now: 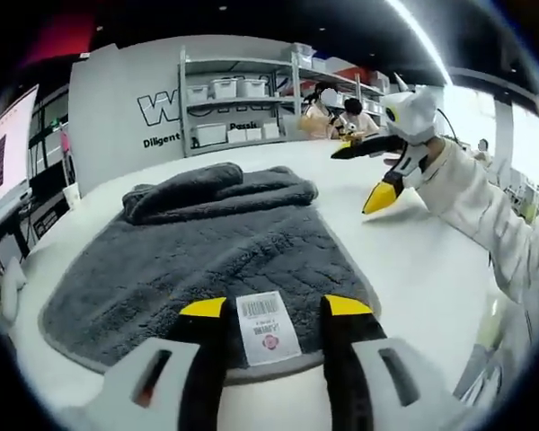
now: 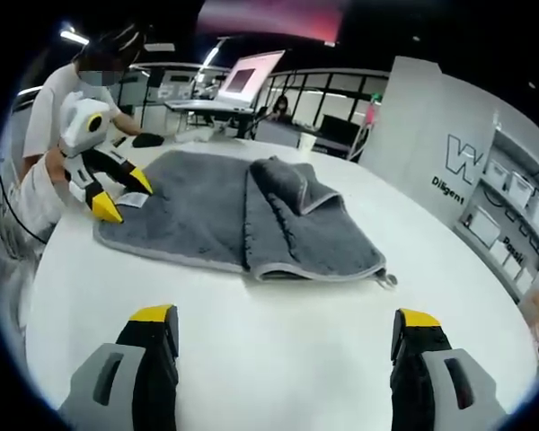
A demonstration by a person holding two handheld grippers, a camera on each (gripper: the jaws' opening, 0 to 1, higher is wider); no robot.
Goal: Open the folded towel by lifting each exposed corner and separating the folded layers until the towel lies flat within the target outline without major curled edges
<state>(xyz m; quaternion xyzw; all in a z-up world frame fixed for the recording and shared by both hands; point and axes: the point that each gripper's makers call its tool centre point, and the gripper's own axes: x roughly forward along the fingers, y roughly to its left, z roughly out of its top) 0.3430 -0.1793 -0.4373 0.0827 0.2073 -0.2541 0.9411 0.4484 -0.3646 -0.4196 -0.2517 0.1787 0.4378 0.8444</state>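
A thick dark grey towel (image 1: 207,247) with a paler stitched border lies on a round white table (image 1: 413,260), and serves here as the landmark. In the left gripper view its near part is spread in a single layer, while the far part is bunched into a rumpled fold (image 1: 217,190) lying on top of the flat part. A white sewn-on label with a barcode (image 1: 268,327) sits at the towel's near edge, between the yellow-tipped black jaws of the left gripper (image 1: 276,307), which stand apart on either side of the label with their tips over the towel's edge; whether they touch the cloth cannot be told. In the right gripper view the same gripper (image 2: 124,194) shows at the towel's far-left corner, held by a person's hand in a white sleeve (image 2: 36,193). The right gripper (image 2: 287,316) hangs over bare table well short of the towel (image 2: 242,215), its jaws spread wide and holding nothing; in the left gripper view it (image 1: 384,176) shows to the right of the towel, clear of it. Beyond the towel stand grey shelves with white bins (image 1: 238,99) and a white panel with lettering (image 1: 144,108).
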